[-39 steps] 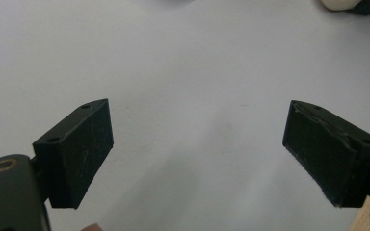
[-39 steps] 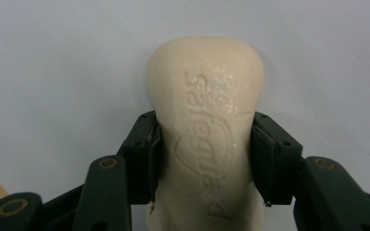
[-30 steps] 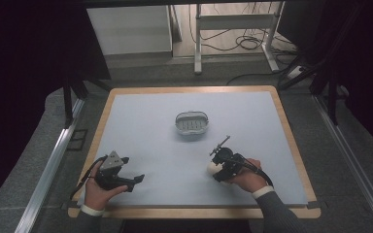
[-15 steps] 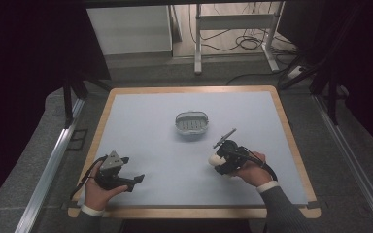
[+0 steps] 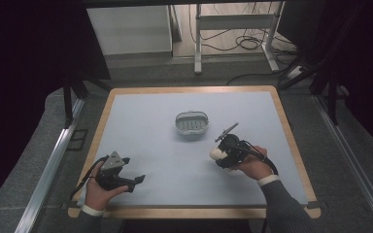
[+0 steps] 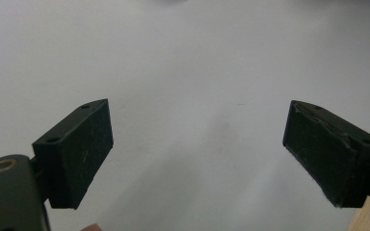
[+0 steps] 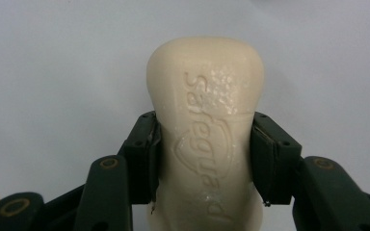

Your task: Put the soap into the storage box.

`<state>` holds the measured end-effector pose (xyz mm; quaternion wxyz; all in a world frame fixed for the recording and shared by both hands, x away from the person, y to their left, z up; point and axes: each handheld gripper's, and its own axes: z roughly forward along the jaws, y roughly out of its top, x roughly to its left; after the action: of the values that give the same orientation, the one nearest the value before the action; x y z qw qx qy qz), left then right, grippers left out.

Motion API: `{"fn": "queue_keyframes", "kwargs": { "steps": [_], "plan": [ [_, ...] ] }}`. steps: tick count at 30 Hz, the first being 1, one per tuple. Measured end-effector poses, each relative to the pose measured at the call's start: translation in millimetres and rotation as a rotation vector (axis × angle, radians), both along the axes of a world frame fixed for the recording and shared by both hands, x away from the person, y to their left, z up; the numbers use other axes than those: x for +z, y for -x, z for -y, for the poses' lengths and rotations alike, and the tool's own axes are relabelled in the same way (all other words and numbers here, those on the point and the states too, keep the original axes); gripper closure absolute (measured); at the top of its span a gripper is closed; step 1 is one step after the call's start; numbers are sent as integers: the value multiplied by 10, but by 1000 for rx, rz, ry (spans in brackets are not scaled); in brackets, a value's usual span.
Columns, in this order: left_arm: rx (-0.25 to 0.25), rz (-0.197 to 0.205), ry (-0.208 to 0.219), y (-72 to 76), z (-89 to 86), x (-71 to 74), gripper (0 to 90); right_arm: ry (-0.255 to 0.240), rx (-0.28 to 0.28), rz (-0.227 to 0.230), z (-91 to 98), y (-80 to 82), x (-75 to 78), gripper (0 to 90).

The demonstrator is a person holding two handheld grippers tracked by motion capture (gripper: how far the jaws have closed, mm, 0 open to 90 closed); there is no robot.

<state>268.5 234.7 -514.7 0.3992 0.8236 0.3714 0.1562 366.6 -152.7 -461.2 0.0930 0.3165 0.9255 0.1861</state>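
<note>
A cream bar of soap with raised lettering sits clamped between the two jaws of the right gripper, which press on its long sides. In the high view the soap is held over the pale blue table, near the person's side and just short of a small grey soap dish at the middle. The left gripper rests by the near left edge, jaws spread wide with nothing between them.
</note>
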Motion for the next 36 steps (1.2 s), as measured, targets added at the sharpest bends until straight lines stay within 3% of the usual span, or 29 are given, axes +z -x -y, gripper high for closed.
{"fn": "queue_keyframes", "kwargs": {
  "steps": [22,36],
  "plan": [
    [-6,-13,-4,-5,8,-4,105,-20,-2,25,24,-134,189,496],
    [-11,-18,-14,-13,15,-14,104,-3,11,28,-13,-237,243,496]
  ]
}}
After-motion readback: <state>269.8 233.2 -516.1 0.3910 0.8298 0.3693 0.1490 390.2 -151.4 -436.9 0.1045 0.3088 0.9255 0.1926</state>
